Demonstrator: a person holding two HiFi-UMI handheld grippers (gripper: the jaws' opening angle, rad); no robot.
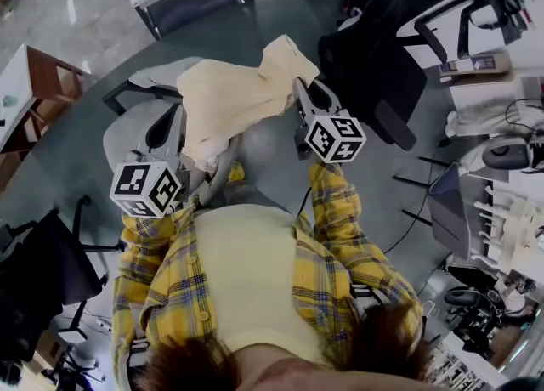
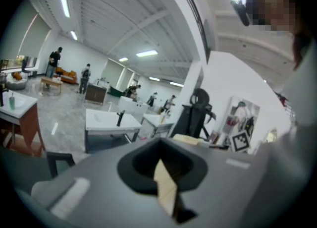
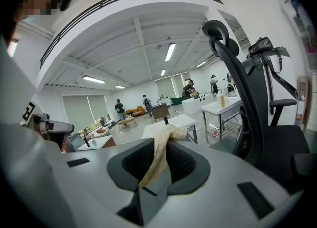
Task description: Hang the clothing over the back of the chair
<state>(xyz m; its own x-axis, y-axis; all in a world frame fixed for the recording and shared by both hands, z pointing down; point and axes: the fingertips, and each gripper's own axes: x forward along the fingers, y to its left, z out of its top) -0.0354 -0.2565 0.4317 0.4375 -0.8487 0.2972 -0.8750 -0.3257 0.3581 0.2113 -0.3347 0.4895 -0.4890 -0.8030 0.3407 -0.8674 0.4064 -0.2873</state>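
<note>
Grey chair (image 1: 127,136) is my landmark. A black office chair (image 1: 374,75) stands off to its right, well apart. The cream clothing (image 1: 229,100) is bunched up above the grey chair, slung between both grippers. I can't tell if it touches the chair. My left gripper (image 2: 166,192), over the chair's near side, has its jaws clamped on a cream fold. My right gripper (image 3: 153,172), past the chair's right side, has its jaws pinched on another fold of the clothing.
</note>
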